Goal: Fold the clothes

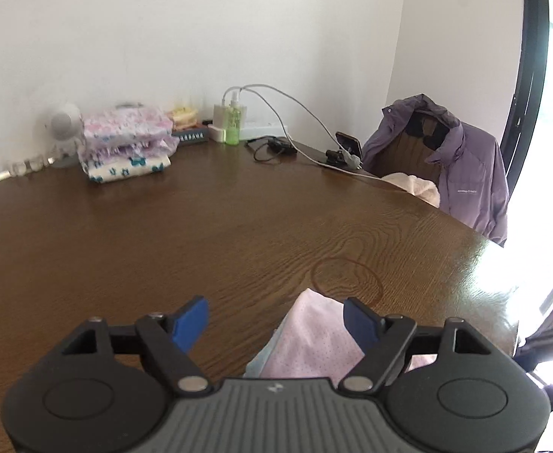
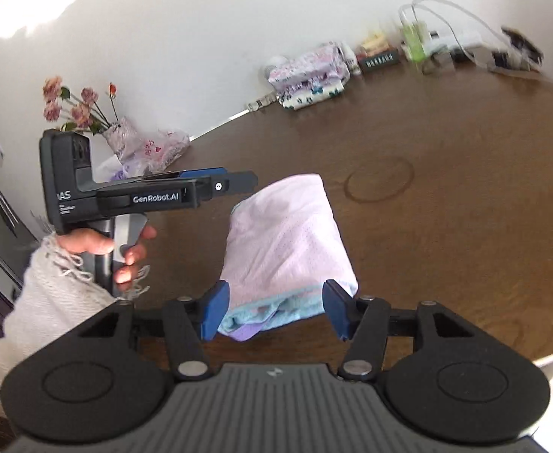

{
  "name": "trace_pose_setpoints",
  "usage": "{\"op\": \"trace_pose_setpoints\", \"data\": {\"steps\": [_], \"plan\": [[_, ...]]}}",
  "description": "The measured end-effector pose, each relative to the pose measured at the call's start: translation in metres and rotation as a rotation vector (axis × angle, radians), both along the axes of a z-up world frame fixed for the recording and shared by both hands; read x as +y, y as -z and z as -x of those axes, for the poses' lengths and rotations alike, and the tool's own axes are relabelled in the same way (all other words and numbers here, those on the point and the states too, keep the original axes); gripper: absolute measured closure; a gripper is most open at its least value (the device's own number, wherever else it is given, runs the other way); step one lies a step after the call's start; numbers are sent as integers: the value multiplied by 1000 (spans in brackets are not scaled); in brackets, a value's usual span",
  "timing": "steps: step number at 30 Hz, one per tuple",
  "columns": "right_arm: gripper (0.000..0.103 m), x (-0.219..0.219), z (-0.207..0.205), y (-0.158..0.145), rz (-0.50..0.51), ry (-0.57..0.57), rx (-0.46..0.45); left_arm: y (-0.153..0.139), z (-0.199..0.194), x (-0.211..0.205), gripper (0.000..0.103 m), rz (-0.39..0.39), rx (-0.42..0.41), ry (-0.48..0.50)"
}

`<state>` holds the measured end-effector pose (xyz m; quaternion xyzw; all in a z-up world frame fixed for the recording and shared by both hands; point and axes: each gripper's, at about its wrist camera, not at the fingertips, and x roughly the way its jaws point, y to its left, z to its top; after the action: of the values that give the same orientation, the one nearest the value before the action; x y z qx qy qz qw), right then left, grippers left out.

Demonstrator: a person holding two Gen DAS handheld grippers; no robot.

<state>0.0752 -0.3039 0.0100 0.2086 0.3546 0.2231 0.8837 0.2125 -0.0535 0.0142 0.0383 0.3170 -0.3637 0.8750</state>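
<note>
Pink garment (image 2: 288,241), folded into a compact bundle, lies on the wooden table (image 2: 446,249). From my right gripper (image 2: 274,307) it sits at 12 o'clock, its blue hem edge between the spread jaws, pads not pressing it. My left gripper (image 1: 274,321) stands open; the bundle lies at its 1 o'clock, beside the right finger (image 1: 359,319). Folded stack (image 1: 125,143) rests at 11 o'clock, well apart.

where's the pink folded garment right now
In the right wrist view the pink folded garment lies on the brown table, just ahead of the right gripper, its near edge between the open fingers, beside the left gripper.
</note>
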Motion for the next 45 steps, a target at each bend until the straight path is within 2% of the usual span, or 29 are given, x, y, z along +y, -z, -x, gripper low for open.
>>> {"op": "trace_pose_setpoints", "data": {"steps": [3,6,7,8,11,12,14,15,16,18,21,25,27,28,29,30,31,32,33,34,35,36,37,40,43,45], "plan": [[46,-7,-5,12,-54,35,70,13,-23,-2,27,32,129,21],[37,-6,-13,20,-127,34,123,24,-28,0,29,45,198,26],[37,-5,-17,22,-141,32,138,27,-26,2,40,49,211,30],[37,-3,-20,23,-144,26,144,29,-23,6,56,54,217,32],[39,1,-33,24,-113,5,145,33,-12,18,72,70,232,34],[41,2,-38,23,-95,-3,142,34,-8,23,73,83,244,29],[52,3,-48,21,-61,-17,137,37,3,36,76,108,262,15],[63,4,-53,21,-43,-25,135,38,10,43,76,119,265,2],[69,2,-59,21,-31,-33,133,38,16,49,76,131,269,-11],[75,-3,-70,20,-5,-49,129,40,32,61,76,165,288,-43],[77,-2,-87,19,15,-86,123,43,56,72,79,206,287,-91],[78,9,-99,17,63,-152,93,44,78,70,78,221,243,-153],[77,10,-100,15,66,-157,87,39,81,69,76,200,214,-180],[76,9,-98,14,60,-154,82,37,82,68,72,189,199,-194],[73,6,-94,11,57,-145,68,34,83,68,63,178,184,-207],[61,4,-90,8,54,-137,54,29,86,67,55,164,158,-218],[45,1,-86,5,50,-128,40,24,88,67,36,152,132,-231],[36,-2,-81,3,47,-120,26,18,92,68,23,146,100,-243],[25,-4,-75,-1,56,-118,2,13,96,68,18,144,68,-254],[18,-4,-67,-6,67,-119,-24,9,100,69,12,144,48,-261],[14,-4,-60,-11,77,-121,-50,7,103,69,8,151,44,-278],[3,-3,-52,-13,85,-119,-70,4,106,70,7,157,41,-294],[0,-2,-44,-16,92,-118,-91,4,109,71,5,175,45,-314],[0,6,-24,-17,98,-108,-115,9,123,71,2,220,77,-363],[0,16,-9,-13,112,-65,-118,12,128,68,2,227,102,-404],[0,23,-5,-11,144,-30,-122,8,131,65,2,219,86,-407]]}}
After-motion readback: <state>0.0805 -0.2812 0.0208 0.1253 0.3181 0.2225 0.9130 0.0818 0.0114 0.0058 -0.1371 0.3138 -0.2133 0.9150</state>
